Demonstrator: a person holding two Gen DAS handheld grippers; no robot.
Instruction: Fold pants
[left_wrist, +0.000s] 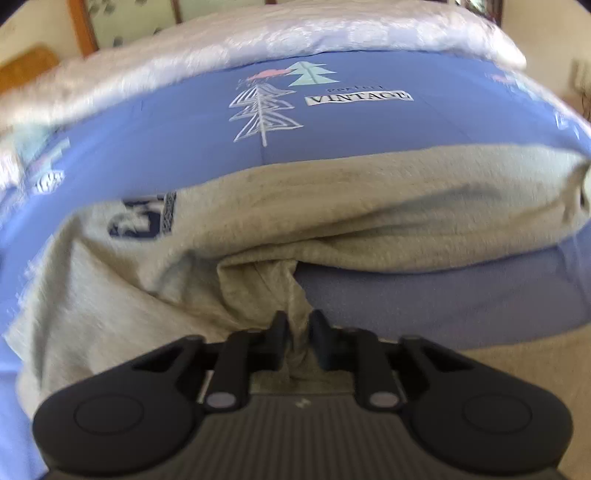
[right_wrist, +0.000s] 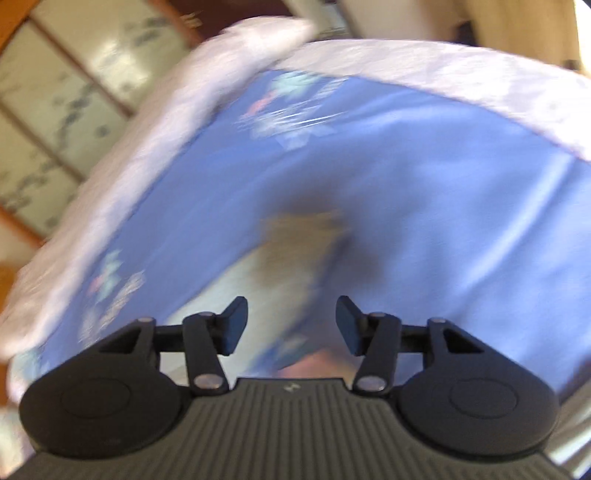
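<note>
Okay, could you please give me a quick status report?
Left gripper shut on grey pants, fabric pinched between fingers. Right gripper open, empty, over blue bedsheet. Nothing in the way.

A bedroom: blue printed bedsheet (left_wrist: 351, 122) and white quilt (left_wrist: 295, 33)
</note>
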